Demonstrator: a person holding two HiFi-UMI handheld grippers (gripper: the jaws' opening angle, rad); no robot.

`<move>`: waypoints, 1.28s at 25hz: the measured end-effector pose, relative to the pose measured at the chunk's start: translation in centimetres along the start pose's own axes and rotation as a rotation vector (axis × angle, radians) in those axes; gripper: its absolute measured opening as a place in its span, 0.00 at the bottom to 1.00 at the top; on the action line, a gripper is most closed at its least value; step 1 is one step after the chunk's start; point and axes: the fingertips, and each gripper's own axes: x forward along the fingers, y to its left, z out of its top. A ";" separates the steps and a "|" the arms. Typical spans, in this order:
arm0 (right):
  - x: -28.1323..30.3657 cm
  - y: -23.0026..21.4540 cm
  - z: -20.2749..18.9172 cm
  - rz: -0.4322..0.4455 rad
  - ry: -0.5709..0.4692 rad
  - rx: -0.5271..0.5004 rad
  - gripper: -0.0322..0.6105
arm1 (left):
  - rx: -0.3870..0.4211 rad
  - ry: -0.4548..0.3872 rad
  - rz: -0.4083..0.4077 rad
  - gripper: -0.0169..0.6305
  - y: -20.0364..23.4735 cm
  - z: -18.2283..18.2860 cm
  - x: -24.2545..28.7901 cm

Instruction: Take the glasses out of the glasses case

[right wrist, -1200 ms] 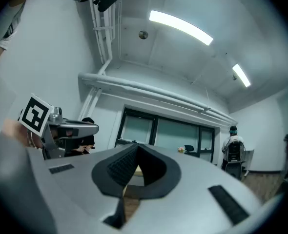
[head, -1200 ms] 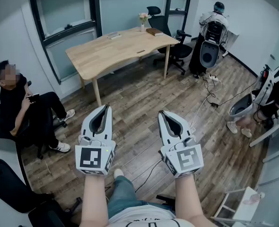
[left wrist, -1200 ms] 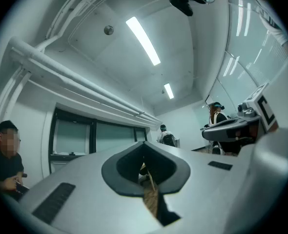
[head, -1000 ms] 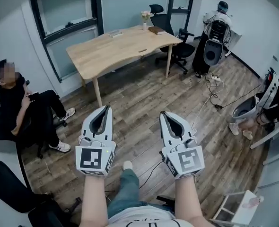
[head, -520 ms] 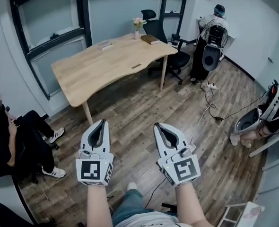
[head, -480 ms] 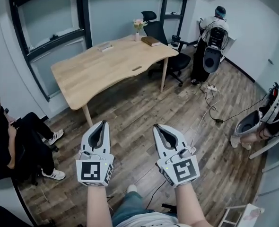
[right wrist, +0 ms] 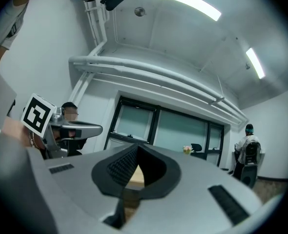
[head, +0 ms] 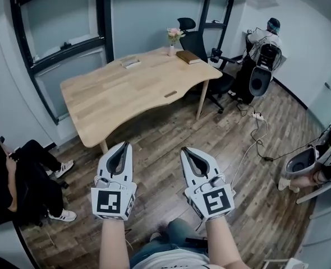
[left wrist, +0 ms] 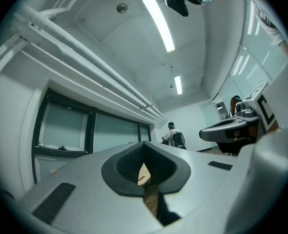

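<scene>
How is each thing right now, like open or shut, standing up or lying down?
Left hand-held gripper: shut, empty.
Right hand-held gripper: shut, empty.
Light wooden table: standing, nobody touching it.
Small vase of flowers: upright on the table.
Flat brown object: lying on the table, too small to tell if open.
Small pale flat object: lying on the table, also unclear.
Black office chair: upright, empty.

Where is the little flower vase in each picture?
Head view: flower vase top middle, on the wooden table's far edge.
Left gripper view: not in it.
Right gripper view: flower vase right of centre, beside the office chair.
Shared landmark: the standing person, right of the middle in all three.
</scene>
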 end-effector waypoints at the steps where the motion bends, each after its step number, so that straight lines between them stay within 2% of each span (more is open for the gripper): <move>1: 0.9 -0.5 -0.3 0.003 0.000 0.001 0.07 | 0.002 0.000 0.001 0.05 0.3 -0.2 0.8; 10: 11.3 -6.9 -4.0 0.055 -0.021 0.014 0.07 | 0.049 0.016 0.039 0.05 3.2 -3.6 11.5; 16: 21.3 -15.2 -6.7 0.079 -0.037 0.044 0.07 | 0.059 0.050 0.110 0.05 6.4 -6.9 23.1; 22: 29.5 -23.8 -8.4 0.077 -0.058 0.089 0.07 | 0.085 0.068 0.158 0.05 8.4 -8.0 33.3; 26: 33.7 -27.4 -9.1 0.054 -0.066 0.091 0.07 | 0.100 0.068 0.178 0.05 9.7 -8.6 37.9; 32: 38.4 -30.4 -10.2 0.056 -0.065 0.074 0.07 | 0.091 0.069 0.216 0.05 12.1 -9.8 42.9</move>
